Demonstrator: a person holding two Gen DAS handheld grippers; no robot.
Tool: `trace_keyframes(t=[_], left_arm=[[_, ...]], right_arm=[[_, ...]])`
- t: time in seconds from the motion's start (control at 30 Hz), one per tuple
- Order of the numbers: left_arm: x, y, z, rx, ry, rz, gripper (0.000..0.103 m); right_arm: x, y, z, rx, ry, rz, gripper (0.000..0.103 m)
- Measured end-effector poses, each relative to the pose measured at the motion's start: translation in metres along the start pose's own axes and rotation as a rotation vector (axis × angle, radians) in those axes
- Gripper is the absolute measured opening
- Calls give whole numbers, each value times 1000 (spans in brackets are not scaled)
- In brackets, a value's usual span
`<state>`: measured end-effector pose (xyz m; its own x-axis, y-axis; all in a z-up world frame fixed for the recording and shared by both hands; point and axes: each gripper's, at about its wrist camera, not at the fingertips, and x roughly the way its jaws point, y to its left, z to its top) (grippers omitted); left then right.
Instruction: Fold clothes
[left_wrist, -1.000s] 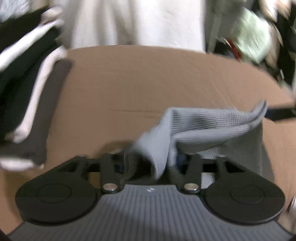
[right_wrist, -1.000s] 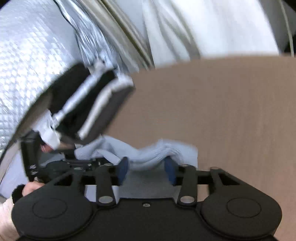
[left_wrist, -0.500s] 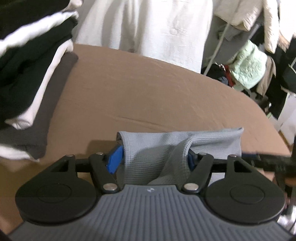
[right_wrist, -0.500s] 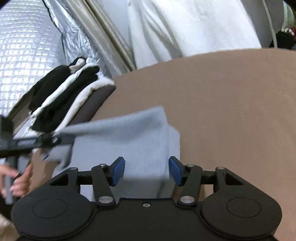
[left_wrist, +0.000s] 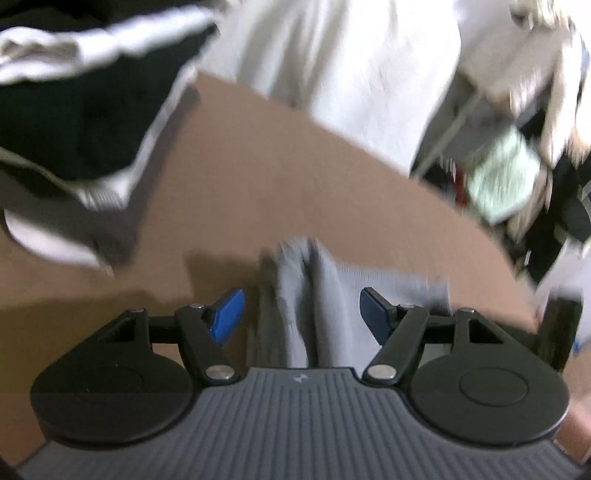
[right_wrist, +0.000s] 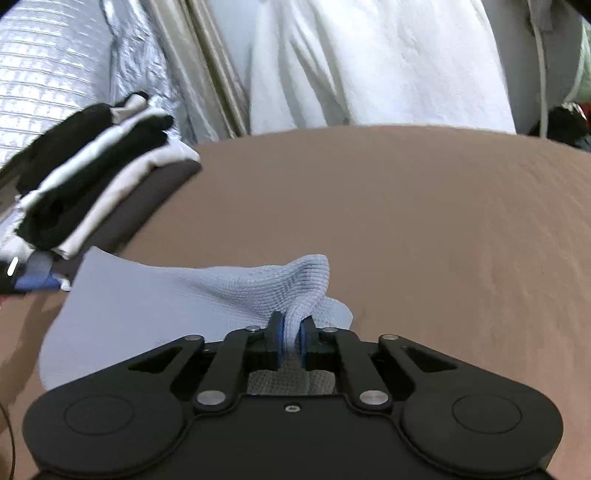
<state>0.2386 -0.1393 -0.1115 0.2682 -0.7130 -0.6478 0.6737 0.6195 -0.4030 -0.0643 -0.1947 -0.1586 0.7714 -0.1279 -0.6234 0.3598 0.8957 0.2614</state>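
A light grey-blue knit garment (right_wrist: 177, 295) lies partly folded on the brown table (right_wrist: 406, 221). My right gripper (right_wrist: 291, 332) is closing, and its blue pads pinch a raised fold at the cloth's right edge. In the left wrist view the same garment (left_wrist: 317, 295) runs between the fingers of my left gripper (left_wrist: 301, 312). Its jaws are opening, and the blue pads (left_wrist: 229, 314) stand clear of the cloth on both sides. This view is blurred by motion.
A stack of folded black, white and grey clothes (right_wrist: 92, 177) sits on the table's left side, also in the left wrist view (left_wrist: 74, 129). White fabric (right_wrist: 369, 62) hangs behind the table. Silver quilted material (right_wrist: 48, 74) lies at the far left. Piled clothing (left_wrist: 517, 166) clutters the right background.
My right gripper dropped onto the cloth's right edge and shut on a fold. The left gripper's jaws widened and let go of the cloth, and the stack of clothes came nearer in its view.
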Motion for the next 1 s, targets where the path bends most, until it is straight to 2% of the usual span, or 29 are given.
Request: trace_keyframes(t=[0.07, 0.1, 0.17, 0.2, 0.23, 0.3, 0.37, 0.43, 0.53, 0.6, 0.67, 0.7, 0.83, 1.0], left_arm=[[13, -19, -9, 97, 64, 110, 75], [22, -26, -13, 137, 93, 187, 76], [35, -25, -16, 126, 109, 287, 78], [40, -23, -17, 114, 104, 308, 78], [43, -24, -16, 106, 91, 315, 78], [43, -30, -13, 126, 66, 328, 78], [38, -35, -10, 157, 18, 332, 78], [40, -31, -7, 153, 23, 337, 78], [53, -9, -6, 77, 89, 332, 79], [56, 1, -3, 35, 95, 304, 84], [59, 7, 1, 18, 97, 286, 88], [62, 11, 2, 1, 100, 278, 93], [67, 31, 3, -89, 97, 229, 96], [61, 23, -7, -67, 89, 241, 95]], right_arm=[[-3, 3, -1, 18, -1, -32, 17], [-7, 6, -2, 26, -6, -58, 29], [-21, 13, -6, 31, -29, -131, 47], [-29, 15, -8, 25, -49, -159, 49], [-40, 17, -12, 23, -65, -174, 49], [-63, 16, -24, 74, -75, -144, 49], [-83, 10, -43, 199, -62, -13, 49], [-91, 8, -61, 284, -13, 86, 49], [-97, 11, -78, 314, 77, 77, 51], [-94, 14, -86, 297, 201, 128, 51], [-95, 15, -98, 311, 236, 177, 51], [-92, 11, -102, 346, 221, 189, 51], [-78, -10, -114, 534, 153, 249, 51], [-56, -38, -115, 779, 39, 299, 52]])
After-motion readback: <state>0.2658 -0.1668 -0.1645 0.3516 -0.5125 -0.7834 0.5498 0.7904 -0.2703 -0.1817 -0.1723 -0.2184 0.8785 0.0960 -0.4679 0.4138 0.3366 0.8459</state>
